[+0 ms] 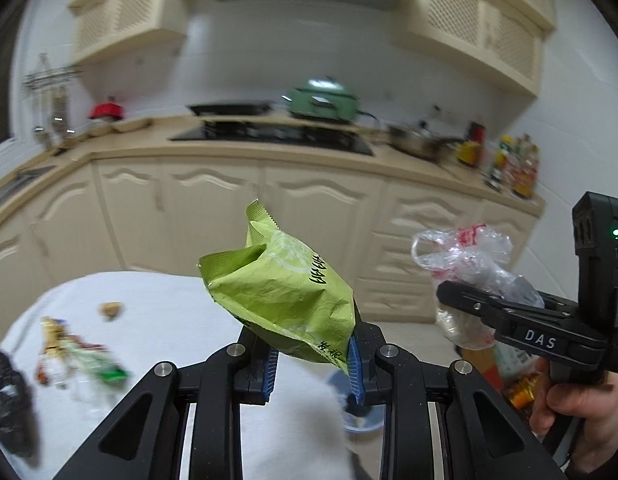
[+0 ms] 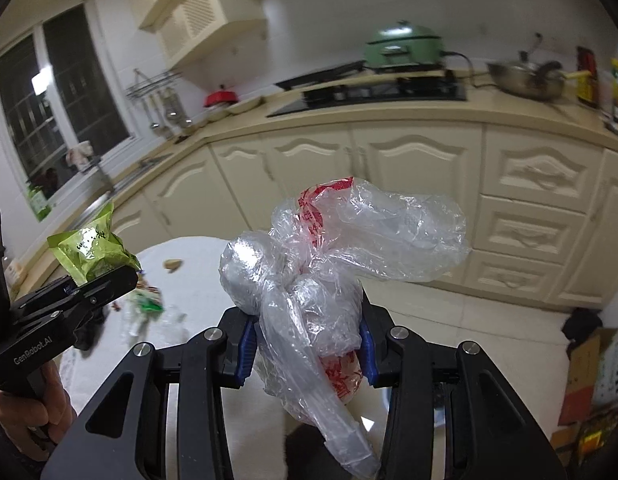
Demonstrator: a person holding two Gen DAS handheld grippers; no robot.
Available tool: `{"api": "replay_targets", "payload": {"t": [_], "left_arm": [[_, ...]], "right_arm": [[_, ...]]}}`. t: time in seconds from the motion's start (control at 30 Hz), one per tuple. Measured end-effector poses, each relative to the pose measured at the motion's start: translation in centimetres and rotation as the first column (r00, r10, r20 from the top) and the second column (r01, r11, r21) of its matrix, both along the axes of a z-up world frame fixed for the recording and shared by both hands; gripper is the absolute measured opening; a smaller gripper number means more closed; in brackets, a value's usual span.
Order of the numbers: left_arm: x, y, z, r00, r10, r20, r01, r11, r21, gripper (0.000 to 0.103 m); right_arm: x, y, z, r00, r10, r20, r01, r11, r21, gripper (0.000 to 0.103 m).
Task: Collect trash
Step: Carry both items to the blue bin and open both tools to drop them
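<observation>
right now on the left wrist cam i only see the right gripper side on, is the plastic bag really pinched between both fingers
Observer: Yes. In the right wrist view the right gripper has one blue pad on each side of the clear plastic bag, and both press into it.
Operator: does any of it dangle under the fingers, my view cuts that off
Observer: Yes. A long twisted end of the bag hangs down past the fingers, almost to the bottom edge of that view.
</observation>
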State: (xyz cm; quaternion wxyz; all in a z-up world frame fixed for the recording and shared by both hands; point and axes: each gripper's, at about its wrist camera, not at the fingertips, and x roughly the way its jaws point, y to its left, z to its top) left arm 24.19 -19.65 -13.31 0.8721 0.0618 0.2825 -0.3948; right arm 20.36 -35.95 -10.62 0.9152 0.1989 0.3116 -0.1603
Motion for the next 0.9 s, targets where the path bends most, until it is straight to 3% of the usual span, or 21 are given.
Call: {"api": "replay_targets", "payload": {"t": [0.2, 0.47, 0.7, 0.8, 0.9], "left_arm": [[1.0, -6.6, -3.6, 0.991, -0.115, -0.074, 0.119, 0.991, 0.058, 0.025], [4.6, -16.8, -8.3, 0.955, -0.215, -0.202, 0.248, 0.956, 0.155, 0.025], [10.2, -28.9, -11.6, 0.931, -0.222, -0.291, 0.301, 0.916, 0.264, 0.025], [12.4, -32.3, -14.0, 0.917, -0.206, -0.342, 0.315, 0.899, 0.304, 0.026], [14.1, -35.8, -15.7, 0.911, -0.181, -0.37, 0.314, 0.887, 0.339, 0.034]], "right_arm": [[-2.5, -4.7, -3.0, 0.993, -0.104, -0.06, 0.106, 0.994, 0.019, 0.041], [-4.7, -11.2, -8.5, 0.967, -0.199, -0.156, 0.214, 0.974, 0.081, 0.041], [-4.8, -15.2, -14.5, 0.947, -0.218, -0.235, 0.263, 0.948, 0.181, 0.041], [-4.4, -16.7, -17.0, 0.94, -0.214, -0.265, 0.277, 0.934, 0.227, 0.042], [-4.3, -18.0, -18.8, 0.933, -0.228, -0.279, 0.302, 0.917, 0.261, 0.044]]}}
